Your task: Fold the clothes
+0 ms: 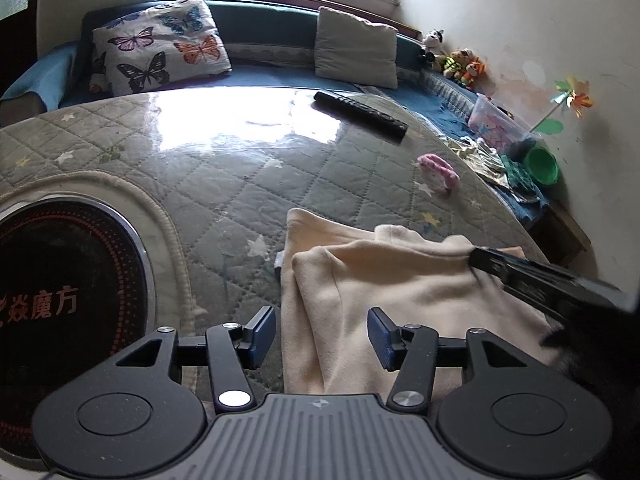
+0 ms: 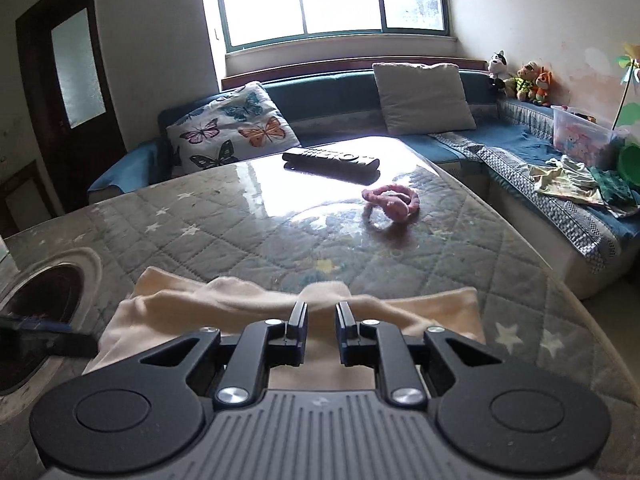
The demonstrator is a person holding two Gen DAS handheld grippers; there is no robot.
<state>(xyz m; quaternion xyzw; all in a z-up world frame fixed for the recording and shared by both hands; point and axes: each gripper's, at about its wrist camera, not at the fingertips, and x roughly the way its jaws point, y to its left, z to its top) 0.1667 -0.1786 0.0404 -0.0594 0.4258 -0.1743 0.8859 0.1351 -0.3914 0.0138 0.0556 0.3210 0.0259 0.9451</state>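
While the cream garment (image 1: 400, 292) lies partly folded near the table's (image 1: 240, 184) front edge, both hand-held grippers, left (image 1: 322, 336) and right (image 2: 322, 322), hover spread, folds remaining.

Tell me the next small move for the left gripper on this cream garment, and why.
Probably shift the left gripper right and down onto the cream garment near its left edge, then close. Its jaws stand wide open with nothing between them, straddling that edge, while the right gripper hovers, jaws slightly apart, over the far fold.
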